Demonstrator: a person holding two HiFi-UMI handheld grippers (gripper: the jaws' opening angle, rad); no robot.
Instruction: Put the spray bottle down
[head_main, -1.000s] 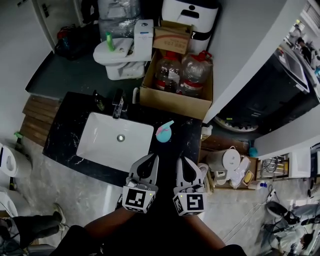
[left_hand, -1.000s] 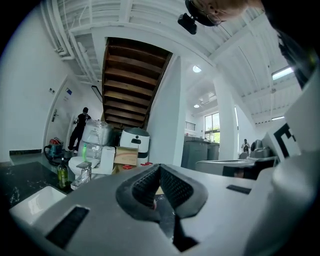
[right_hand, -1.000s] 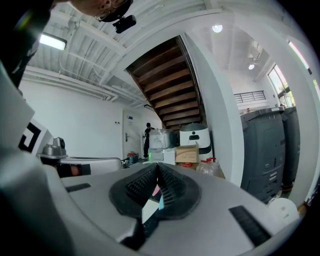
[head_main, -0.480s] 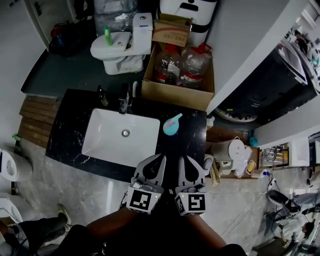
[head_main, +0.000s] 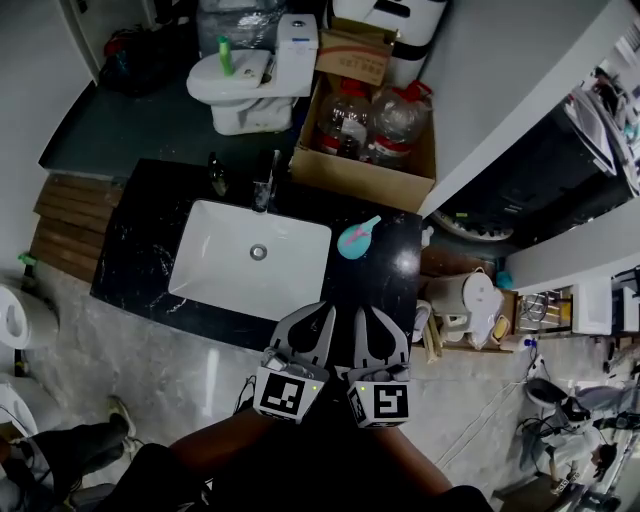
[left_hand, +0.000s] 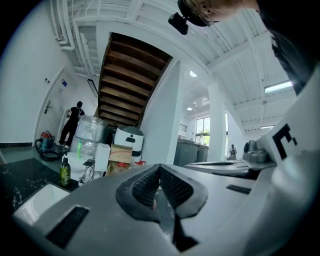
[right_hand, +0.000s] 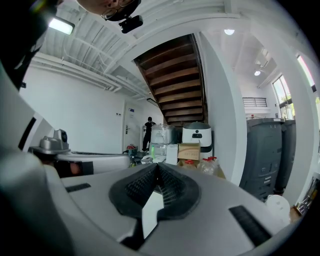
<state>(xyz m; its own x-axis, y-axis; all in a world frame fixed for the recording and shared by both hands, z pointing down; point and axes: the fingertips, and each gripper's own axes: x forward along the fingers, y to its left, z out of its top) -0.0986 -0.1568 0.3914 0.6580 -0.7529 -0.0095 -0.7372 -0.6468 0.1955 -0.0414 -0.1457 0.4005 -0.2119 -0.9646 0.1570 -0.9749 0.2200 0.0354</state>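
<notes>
Head view: spray bottle (head_main: 357, 240) stands on the desk (head_main: 140, 240), just ahead of my right gripper (head_main: 362, 320), clear of the sink (head_main: 210, 260). Left gripper (head_main: 318, 318) sits alongside. Both pairs of jaws are closed and empty (put-down looks done, hands parked).

Left gripper (head_main: 324, 312) and right gripper (head_main: 361, 314) are drawing back together from the spray bottle (head_main: 356, 240) standing on the counter (head_main: 135, 250); the gap to the bottle is widening. The grippers are edging closer to each other
</notes>
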